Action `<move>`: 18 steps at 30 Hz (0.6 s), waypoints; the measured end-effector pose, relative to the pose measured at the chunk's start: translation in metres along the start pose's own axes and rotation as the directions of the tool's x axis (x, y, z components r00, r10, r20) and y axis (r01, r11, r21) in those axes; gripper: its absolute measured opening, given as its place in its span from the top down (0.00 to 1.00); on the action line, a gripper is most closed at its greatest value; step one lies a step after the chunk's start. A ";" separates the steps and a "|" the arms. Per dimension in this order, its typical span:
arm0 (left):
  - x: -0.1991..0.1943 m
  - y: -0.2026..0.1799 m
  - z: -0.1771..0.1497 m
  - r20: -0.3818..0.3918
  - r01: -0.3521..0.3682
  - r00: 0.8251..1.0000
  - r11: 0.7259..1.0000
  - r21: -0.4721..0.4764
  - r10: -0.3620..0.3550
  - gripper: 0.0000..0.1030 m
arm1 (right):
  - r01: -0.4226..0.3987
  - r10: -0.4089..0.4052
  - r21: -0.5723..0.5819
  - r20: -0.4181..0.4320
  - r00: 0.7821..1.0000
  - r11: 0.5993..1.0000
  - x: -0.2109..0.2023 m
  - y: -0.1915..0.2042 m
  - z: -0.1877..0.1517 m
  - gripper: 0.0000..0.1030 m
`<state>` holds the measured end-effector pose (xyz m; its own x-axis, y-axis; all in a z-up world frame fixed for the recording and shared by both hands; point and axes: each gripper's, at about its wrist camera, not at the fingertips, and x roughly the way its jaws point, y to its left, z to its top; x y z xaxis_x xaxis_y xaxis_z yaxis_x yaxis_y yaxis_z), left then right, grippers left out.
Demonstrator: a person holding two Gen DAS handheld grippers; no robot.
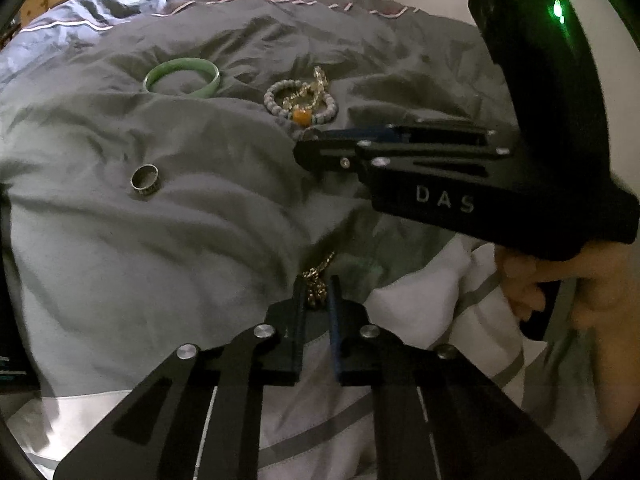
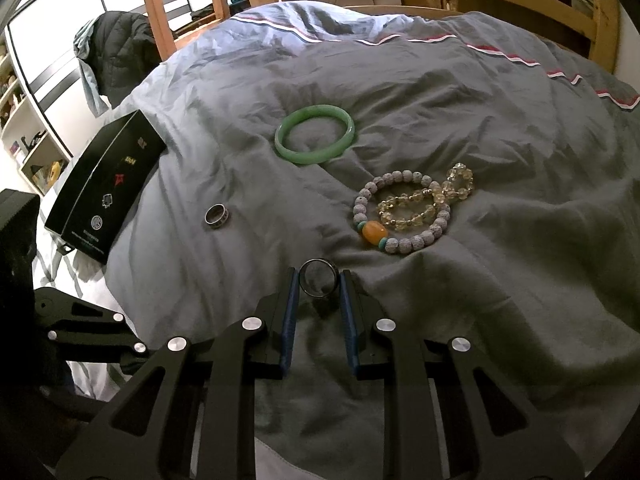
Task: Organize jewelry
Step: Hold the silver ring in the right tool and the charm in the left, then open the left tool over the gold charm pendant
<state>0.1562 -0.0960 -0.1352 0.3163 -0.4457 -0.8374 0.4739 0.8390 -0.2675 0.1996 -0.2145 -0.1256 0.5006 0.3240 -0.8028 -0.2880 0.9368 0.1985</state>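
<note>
- The smooth green jade-like bangle [image 2: 315, 134] lies flat on the rumpled grey duvet [image 2: 480, 128], farthest from both grippers. It looks rigid, fairly heavy and slick, and likely brittle if knocked; a pinch across one side of its band seems safest.
- The bracelet of pale grey textured beads with one amber bead [image 2: 400, 210] lies nearer, overlapped by a strand of clear yellowish faceted beads [image 2: 424, 198]. Both would sag when lifted and may come up tangled, so a few beads should be taken together.
- The gold-coloured chain [image 1: 318, 286] is limp and light; the left gripper [image 1: 317, 294] has its fingers drawn together on it, low on the duvet.
- The silver patterned ring [image 2: 218, 216] lies alone near a black printed box [image 2: 106, 184]. It is small, hard and apt to sink into the soft cloth.
- The dark plain ring [image 2: 319, 278] stands between the fingers of the right gripper [image 2: 319, 284], which are clamped across its outer rim. It is stiff and smooth, so it could slip or pop out under uneven pressure.
</note>
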 end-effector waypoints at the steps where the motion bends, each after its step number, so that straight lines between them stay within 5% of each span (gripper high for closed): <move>1: -0.001 0.000 0.000 0.003 0.003 1.000 1.000 -0.002 -0.003 0.96 | -0.001 0.001 0.000 0.001 1.000 1.000 0.000 0.000 0.000 0.80; 11: -0.007 0.000 0.001 0.010 0.001 1.000 1.000 -0.013 -0.001 0.96 | -0.013 0.013 0.005 0.021 1.000 1.000 -0.008 0.003 0.003 0.80; 13: -0.003 -0.003 -0.002 -0.002 -0.016 1.000 1.000 -0.001 0.016 0.88 | -0.012 0.012 0.003 0.016 1.000 1.000 -0.007 0.004 0.002 0.80; 15: -0.001 -0.007 -0.002 0.009 -0.043 0.999 0.999 0.020 0.043 0.62 | -0.013 0.012 0.000 0.012 1.000 1.000 -0.006 0.004 0.001 0.80; 18: 0.001 -0.005 -0.002 0.006 -0.037 0.999 0.999 0.021 0.037 0.62 | -0.012 0.012 -0.002 0.012 1.000 1.000 -0.005 0.005 0.002 0.80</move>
<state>0.1524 -0.1001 -0.1361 0.3389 -0.4164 -0.8437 0.4791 0.8481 -0.2261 0.1970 -0.2114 -0.1196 0.5066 0.3370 -0.7936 -0.2959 0.9325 0.2071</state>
